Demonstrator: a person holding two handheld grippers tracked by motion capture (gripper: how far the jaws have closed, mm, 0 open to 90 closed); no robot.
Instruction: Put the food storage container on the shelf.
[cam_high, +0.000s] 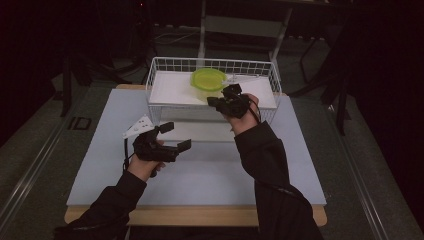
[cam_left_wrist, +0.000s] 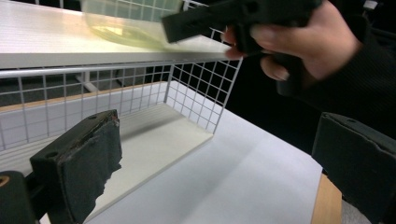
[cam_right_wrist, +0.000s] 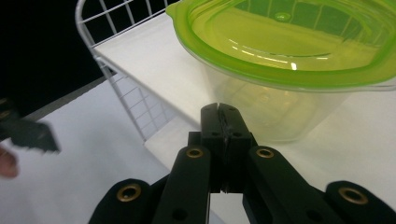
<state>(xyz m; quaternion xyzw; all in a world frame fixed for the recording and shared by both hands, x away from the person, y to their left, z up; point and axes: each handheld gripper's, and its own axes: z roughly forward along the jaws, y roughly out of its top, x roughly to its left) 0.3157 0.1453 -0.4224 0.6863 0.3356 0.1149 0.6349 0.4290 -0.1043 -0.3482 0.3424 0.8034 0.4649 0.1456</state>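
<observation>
Dark-sleeved forearms are reaching in from the near edge of the pale blue table (cam_high: 210, 175), where a person is working a hand-held gripper in each hand. Beyond them, a white wire rack (cam_high: 165, 67) is standing at the far side, its upper shelf (cam_high: 170, 90) carrying a clear tub with a green lid (cam_high: 209, 79). That tub is sitting toward the right half of the shelf, directly ahead of the right gripper (cam_high: 216, 101), which is hovering just in front of it with its jaws pressed together and holding nothing. From the right gripper view, the tub (cam_right_wrist: 280, 60) is lying straight along the jaws' line, near but apart. Lower and to the left, the left gripper (cam_high: 175, 136) is waiting over the table, jaws spread wide and empty, well apart from the tub. On this showing the right hand is the nearer one for any grasp.
</observation>
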